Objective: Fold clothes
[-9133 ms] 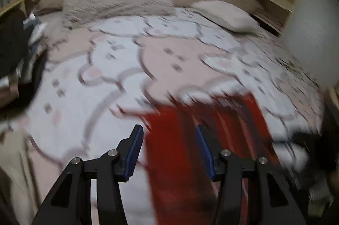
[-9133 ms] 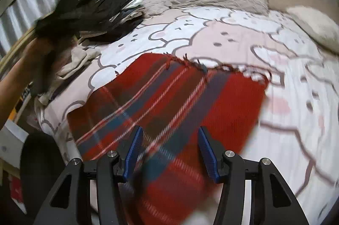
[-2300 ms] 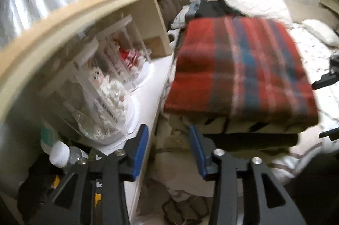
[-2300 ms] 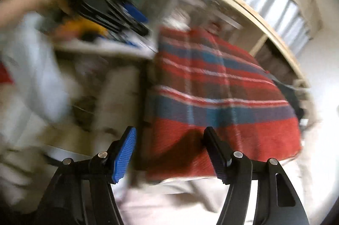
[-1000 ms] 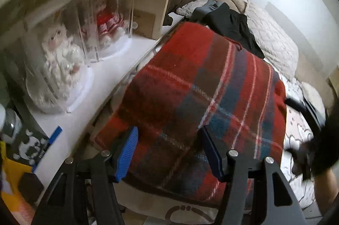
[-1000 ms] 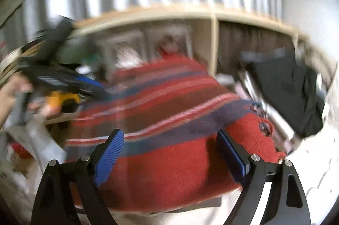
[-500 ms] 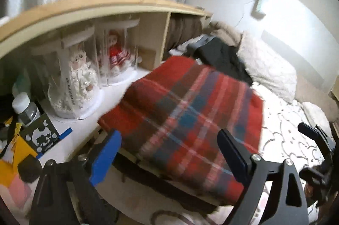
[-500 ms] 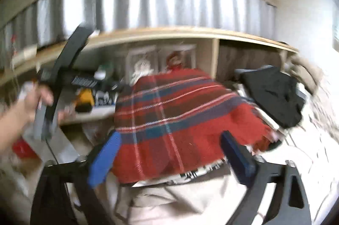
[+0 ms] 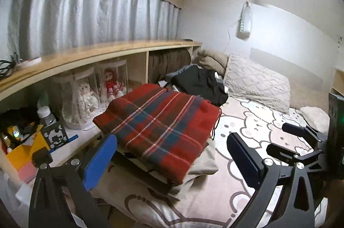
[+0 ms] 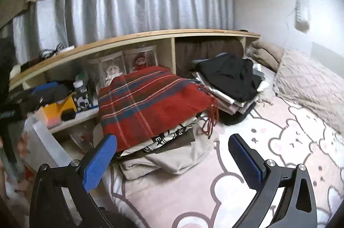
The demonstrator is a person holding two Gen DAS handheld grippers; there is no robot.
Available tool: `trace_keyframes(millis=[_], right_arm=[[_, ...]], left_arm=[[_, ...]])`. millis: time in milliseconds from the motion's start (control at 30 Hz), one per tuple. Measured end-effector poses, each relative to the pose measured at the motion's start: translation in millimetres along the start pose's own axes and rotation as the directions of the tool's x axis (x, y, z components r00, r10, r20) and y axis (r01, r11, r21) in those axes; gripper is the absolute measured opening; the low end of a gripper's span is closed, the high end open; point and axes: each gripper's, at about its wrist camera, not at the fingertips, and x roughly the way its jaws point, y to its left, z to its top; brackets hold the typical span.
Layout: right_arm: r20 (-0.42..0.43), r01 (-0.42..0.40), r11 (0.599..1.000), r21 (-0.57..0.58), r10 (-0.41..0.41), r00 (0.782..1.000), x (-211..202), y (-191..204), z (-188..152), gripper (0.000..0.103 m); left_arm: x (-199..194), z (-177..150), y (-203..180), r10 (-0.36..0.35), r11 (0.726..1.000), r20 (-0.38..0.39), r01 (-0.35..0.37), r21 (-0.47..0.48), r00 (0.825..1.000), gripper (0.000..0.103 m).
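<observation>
A folded red plaid blanket (image 9: 159, 127) lies on top of a stack of folded clothes (image 9: 200, 165) at the bed's left edge; it also shows in the right wrist view (image 10: 150, 103), its fringe hanging at the right. My left gripper (image 9: 172, 159) is open and empty, held back from the stack. My right gripper (image 10: 174, 159) is open and empty, also back from the stack; it shows in the left wrist view (image 9: 286, 140) at the right. A second pile topped by a black garment (image 10: 232, 75) lies further up the bed.
A low wooden shelf (image 9: 86, 56) runs along the bed's left side with cased dolls (image 9: 83, 99), a bottle (image 9: 46, 116) and a yellow box (image 10: 62, 107). Silver curtains (image 10: 129, 9) hang behind. Pillows (image 9: 258, 79) lie at the head of the patterned bedsheet (image 10: 290, 142).
Both grippers have pulled back and risen away from the blanket, which now rests on the stack. Both stand wide open.
</observation>
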Motion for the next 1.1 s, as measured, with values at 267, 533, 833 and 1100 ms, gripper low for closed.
trace_keyframes(millis=[267,533,833,1100], right_arm=[[0.045,0.054,0.999,0.002,-0.054,0.998,-50.0,-12.3,-2.4,0.103],[0.060,0.065,0.997,-0.036,-0.062,0.996,-86.4,-13.8,-10.2,0.103],[0.033,0.146,0.989,-0.024,-0.145,0.989,-105.2,-35.9,-33.6,0.103],[0.015,0.206,0.978,0.020,-0.206,0.978,-117.3,-61.4,-50.7,0.103]], left_arm=[[-26.4,-8.0,-39.4,0.034,0.999,0.003,-0.034,0.003,0.999,0.103],[-41.6,-16.2,-73.6,0.018,0.999,0.005,-0.018,0.032,1.000,0.103],[-48.3,-25.7,-85.9,0.003,1.000,-0.015,-0.003,0.015,1.000,0.103],[-45.8,-35.7,-90.3,0.019,1.000,-0.033,-0.019,0.007,0.999,0.103]])
